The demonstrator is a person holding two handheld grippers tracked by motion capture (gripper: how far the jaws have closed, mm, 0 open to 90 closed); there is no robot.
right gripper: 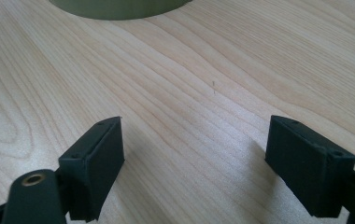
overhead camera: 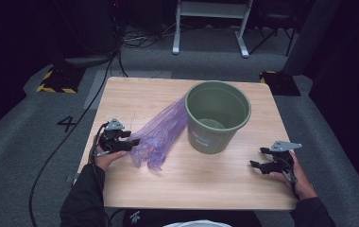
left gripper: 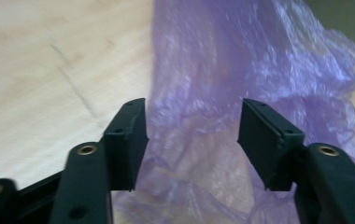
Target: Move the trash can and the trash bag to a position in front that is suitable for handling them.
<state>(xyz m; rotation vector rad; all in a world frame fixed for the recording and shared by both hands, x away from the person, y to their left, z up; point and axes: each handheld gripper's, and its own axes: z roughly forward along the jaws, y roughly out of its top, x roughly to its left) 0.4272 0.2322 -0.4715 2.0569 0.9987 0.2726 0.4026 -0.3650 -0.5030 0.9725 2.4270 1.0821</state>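
One purple bag [overhead camera: 159,135] lies flat on the table [overhead camera: 177,184], touching the green bin [overhead camera: 217,116]. It looks thin, light and floppy, so we should pinch its near bunched end. Our left gripper [left gripper: 192,140] has its fingers open around that end. Our right gripper [right gripper: 194,163] is open over bare wood, with room to move.

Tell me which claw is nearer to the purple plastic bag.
Left. The left claw is at the near end of the purple plastic bag, open, with the film between its jaws. The right claw rests open beyond the green bin.
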